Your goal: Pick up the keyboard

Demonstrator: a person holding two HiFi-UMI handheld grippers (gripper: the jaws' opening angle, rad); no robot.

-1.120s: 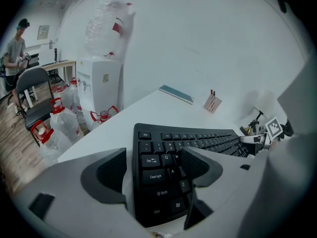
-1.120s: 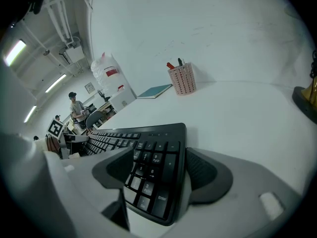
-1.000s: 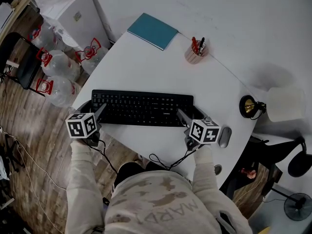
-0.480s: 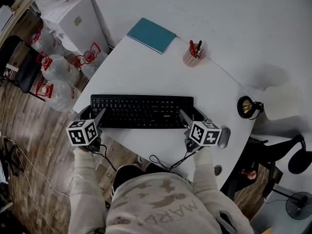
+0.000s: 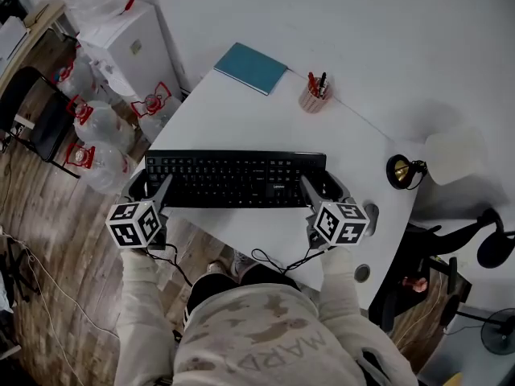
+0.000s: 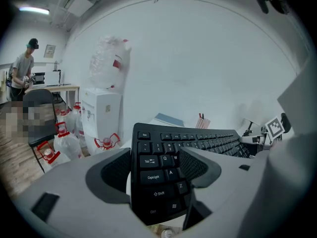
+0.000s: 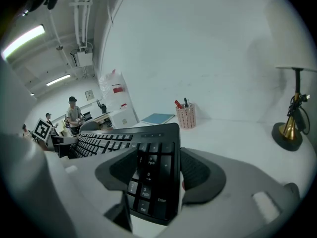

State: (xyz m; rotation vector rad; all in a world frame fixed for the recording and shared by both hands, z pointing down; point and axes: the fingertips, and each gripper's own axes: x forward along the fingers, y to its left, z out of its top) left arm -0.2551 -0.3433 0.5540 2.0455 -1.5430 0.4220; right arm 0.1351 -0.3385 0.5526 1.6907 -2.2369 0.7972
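White rounded tabletop (image 5: 265, 119) set against a white wall (image 5: 362, 22); off its left edge, wood floor (image 5: 32, 215) carrying one white cabinet (image 5: 133, 51) and several red-handled water bottles (image 5: 100, 123). Keyboard (image 5: 235, 179), one: black, full-size with number pad, lying along the tabletop's near edge, its ends taken by two grippers: left gripper (image 5: 151, 185) clamped on the Tab-Shift end, right gripper (image 5: 324, 187) clamped on the number-pad end, jaws having just closed further onto it. Toward the far edge: one teal notebook (image 5: 250, 67), one pen cup (image 5: 312, 96); at the right edge, one brass-based lamp (image 5: 400, 170).
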